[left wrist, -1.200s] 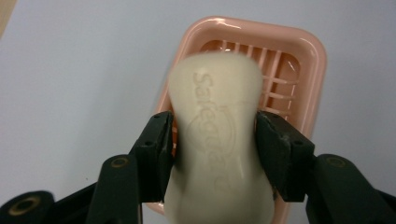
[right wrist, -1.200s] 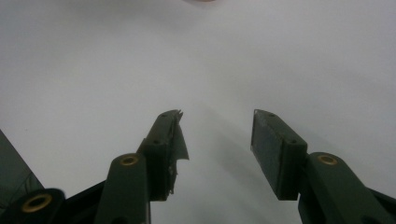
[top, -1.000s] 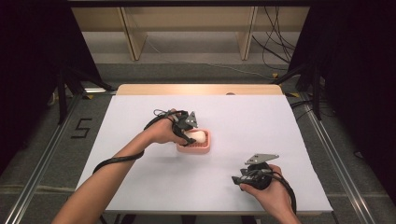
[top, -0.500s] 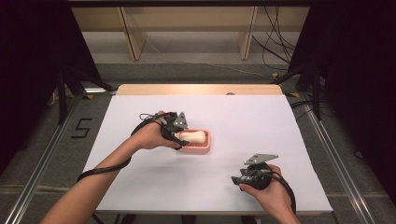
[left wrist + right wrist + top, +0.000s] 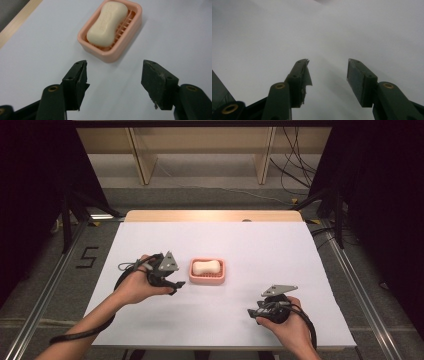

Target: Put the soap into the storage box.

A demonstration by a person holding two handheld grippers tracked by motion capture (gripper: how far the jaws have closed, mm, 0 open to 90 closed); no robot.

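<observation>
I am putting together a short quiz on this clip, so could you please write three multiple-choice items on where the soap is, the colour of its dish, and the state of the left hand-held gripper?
1. Where does the soap lie?
A. in the dish
B. on the bare table
C. between gripper jaws

2. What colour is the dish?
A. blue
B. pink
C. green

3. How does the left hand-held gripper stand?
A. shut on the soap
B. shut on the dish
C. open, holding nothing

Answers:
1 A, the bar rests on the dish's ribs.
2 B, its rim is pink.
3 C, its jaws are apart short of the dish, with only table between them.
</observation>
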